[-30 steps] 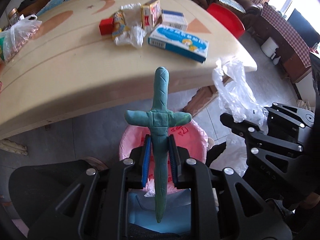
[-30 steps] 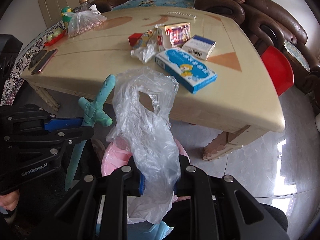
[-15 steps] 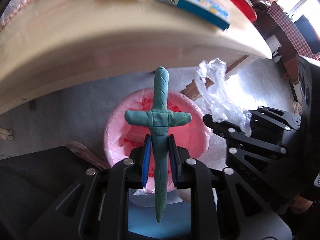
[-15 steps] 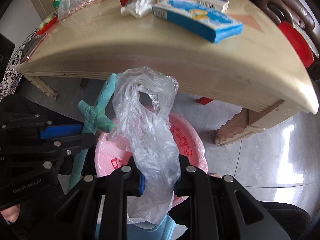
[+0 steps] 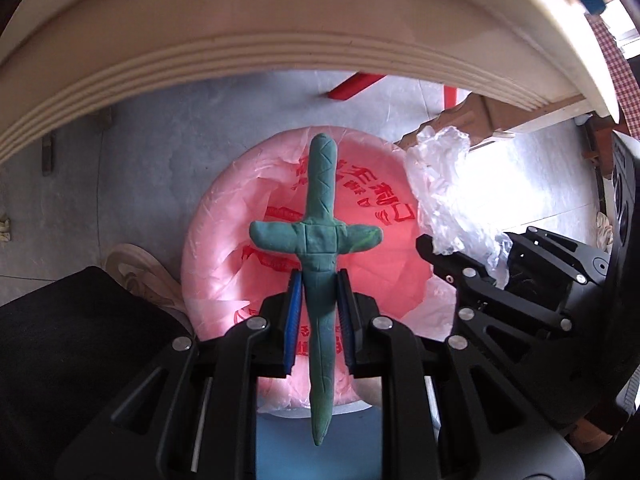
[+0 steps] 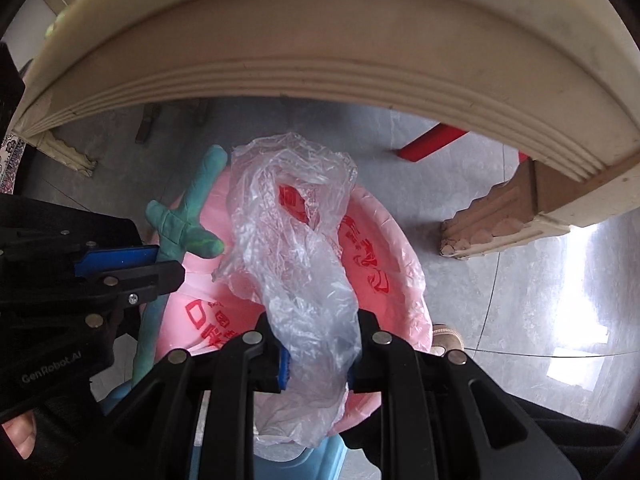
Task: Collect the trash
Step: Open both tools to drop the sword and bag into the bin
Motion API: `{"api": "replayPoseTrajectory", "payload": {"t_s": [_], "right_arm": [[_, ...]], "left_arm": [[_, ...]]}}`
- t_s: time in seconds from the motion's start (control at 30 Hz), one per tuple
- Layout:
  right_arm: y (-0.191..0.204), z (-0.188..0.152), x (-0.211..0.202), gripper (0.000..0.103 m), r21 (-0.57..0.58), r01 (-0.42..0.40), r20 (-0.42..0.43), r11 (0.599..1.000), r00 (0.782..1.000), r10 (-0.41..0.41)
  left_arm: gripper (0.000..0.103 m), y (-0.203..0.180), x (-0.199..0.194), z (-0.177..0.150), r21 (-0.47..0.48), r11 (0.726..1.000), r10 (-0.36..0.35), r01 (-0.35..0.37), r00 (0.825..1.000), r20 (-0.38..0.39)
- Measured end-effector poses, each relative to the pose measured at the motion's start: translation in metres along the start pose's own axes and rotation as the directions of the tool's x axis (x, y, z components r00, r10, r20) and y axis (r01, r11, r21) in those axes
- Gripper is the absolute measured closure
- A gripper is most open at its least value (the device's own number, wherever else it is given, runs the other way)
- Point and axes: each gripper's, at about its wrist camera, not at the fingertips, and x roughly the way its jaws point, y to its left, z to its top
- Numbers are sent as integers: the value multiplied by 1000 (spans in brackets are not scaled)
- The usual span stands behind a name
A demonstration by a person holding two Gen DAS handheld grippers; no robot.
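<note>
Clamping a green clay sword (image 5: 320, 248), the left gripper (image 5: 319, 316) hangs over the pink-lined bin (image 5: 224, 208); the right gripper (image 6: 318, 354) pinches a clear plastic bag (image 6: 296, 240) beside it.

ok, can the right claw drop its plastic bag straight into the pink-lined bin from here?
Probably yes. The right claw is shut on the clear plastic bag directly over the open pink-lined bin. Nothing lies between them; the left claw with its green clay sword is alongside, not underneath.

Green clay sword (image 5: 319, 256), clear plastic bag (image 6: 296, 248), pink bin liner (image 5: 224, 216) w/ red print.
</note>
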Motion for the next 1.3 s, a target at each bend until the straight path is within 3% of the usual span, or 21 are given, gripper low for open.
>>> {"api": "replayPoseTrajectory", "payload": {"t_s": [0.37, 0.6, 0.67, 0.7, 0.73, 0.8, 0.9, 1.3], "right_arm": [[5, 4, 48, 83, -44, -3, -76, 999, 997, -1], [13, 4, 53, 80, -62, -8, -91, 998, 996, 2], [11, 5, 53, 71, -58, -5, -80, 998, 997, 1], [10, 5, 54, 63, -58, 3, -76, 998, 997, -7], [8, 5, 54, 59, -58, 9, -75, 998, 997, -14], [6, 5, 55, 50, -52, 17, -76, 998, 997, -21], [3, 5, 54, 48, -37, 11, -81, 999, 997, -14], [1, 6, 54, 47, -14, 0, -92, 1000, 996, -1]], "left_arm": [[85, 14, 39, 12, -61, 998, -1, -5, 996, -90], [85, 20, 56, 17, -93, 996, 3, -14, 993, -115], [75, 26, 57, 18, -122, 992, 7, -21, 993, -119], [56, 30, 60, 18, -143, 989, 8, -25, 992, -123], [46, 33, 60, 18, -160, 987, -4, -15, 993, -116], [44, 36, 57, 19, -178, 984, -5, -13, 995, -101], [35, 33, 53, 19, -157, 987, 23, -36, 996, -88], [34, 34, 48, 18, -150, 988, 29, -41, 996, -83]]}}
